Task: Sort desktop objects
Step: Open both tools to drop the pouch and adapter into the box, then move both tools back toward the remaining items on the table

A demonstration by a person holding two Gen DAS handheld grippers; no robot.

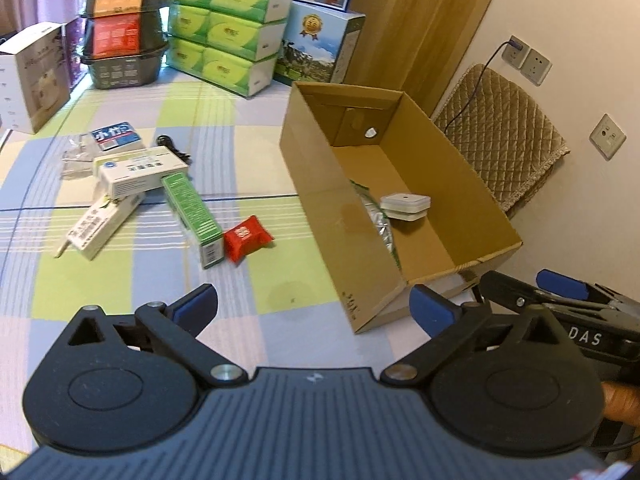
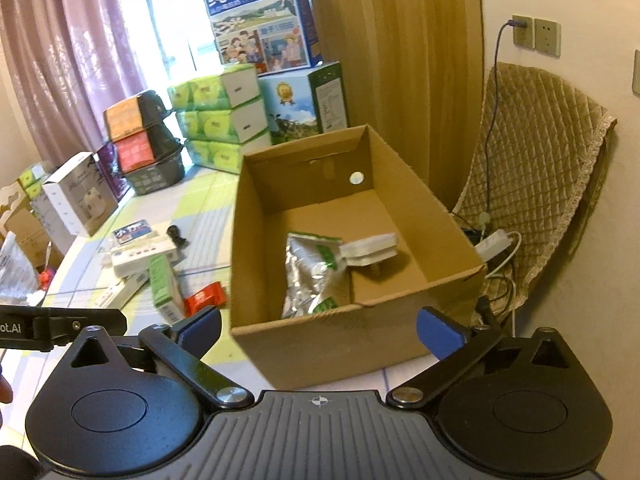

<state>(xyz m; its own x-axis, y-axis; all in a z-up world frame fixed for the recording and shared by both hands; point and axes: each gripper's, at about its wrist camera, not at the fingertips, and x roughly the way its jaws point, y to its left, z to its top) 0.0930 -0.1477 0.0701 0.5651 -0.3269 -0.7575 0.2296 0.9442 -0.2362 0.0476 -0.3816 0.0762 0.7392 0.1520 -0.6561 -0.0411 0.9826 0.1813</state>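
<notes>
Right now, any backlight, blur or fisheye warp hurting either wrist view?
Right wrist: window behind the curtain blows out; silver pouch in the cardboard box glints. Left wrist: evenly lit, red packet a little soft. Both: dark corners, straight edges bow near the rim.

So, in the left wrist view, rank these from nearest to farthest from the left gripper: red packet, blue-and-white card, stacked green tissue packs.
From the left gripper, both jaws open:
1. Red packet, just ahead, slightly left.
2. Blue-and-white card, farther back on the left.
3. Green tissue packs, stacked at the table's far end.
</notes>
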